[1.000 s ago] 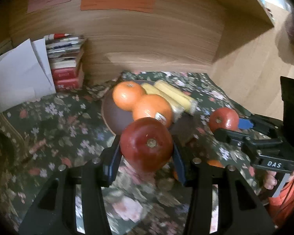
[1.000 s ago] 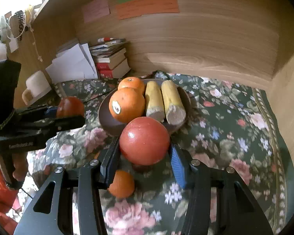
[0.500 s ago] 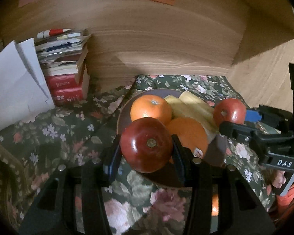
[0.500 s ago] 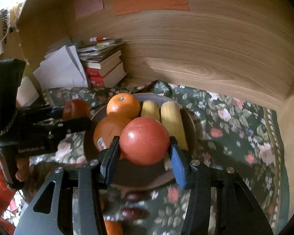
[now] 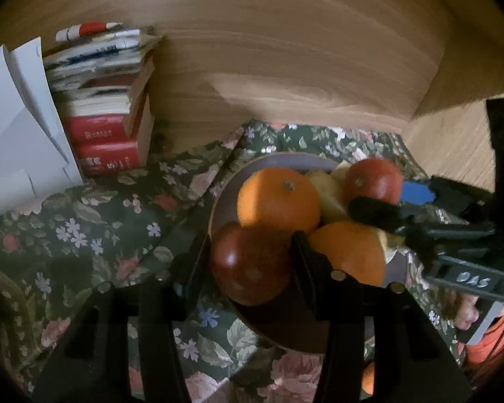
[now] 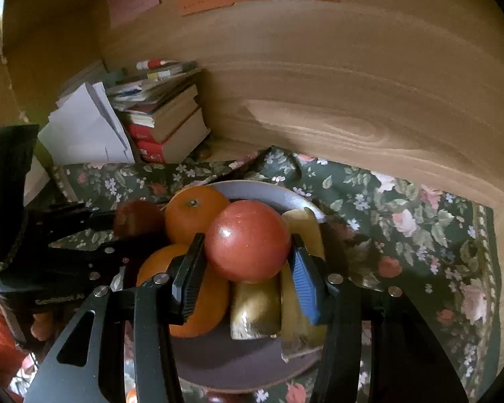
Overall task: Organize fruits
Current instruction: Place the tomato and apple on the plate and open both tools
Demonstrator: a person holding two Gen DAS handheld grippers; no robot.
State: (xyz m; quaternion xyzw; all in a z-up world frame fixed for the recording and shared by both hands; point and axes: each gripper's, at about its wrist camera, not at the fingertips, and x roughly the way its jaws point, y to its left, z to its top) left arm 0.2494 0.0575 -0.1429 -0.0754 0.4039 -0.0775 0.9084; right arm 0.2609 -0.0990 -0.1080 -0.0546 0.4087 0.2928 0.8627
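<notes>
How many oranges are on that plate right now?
2. One orange sits toward the back left of the plate; a second orange lies in front of it, partly behind the right gripper. More may be hidden.

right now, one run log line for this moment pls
left claw: shut on dark red apple | right claw: shut on red apple | both over plate | oranges, bananas on plate
</notes>
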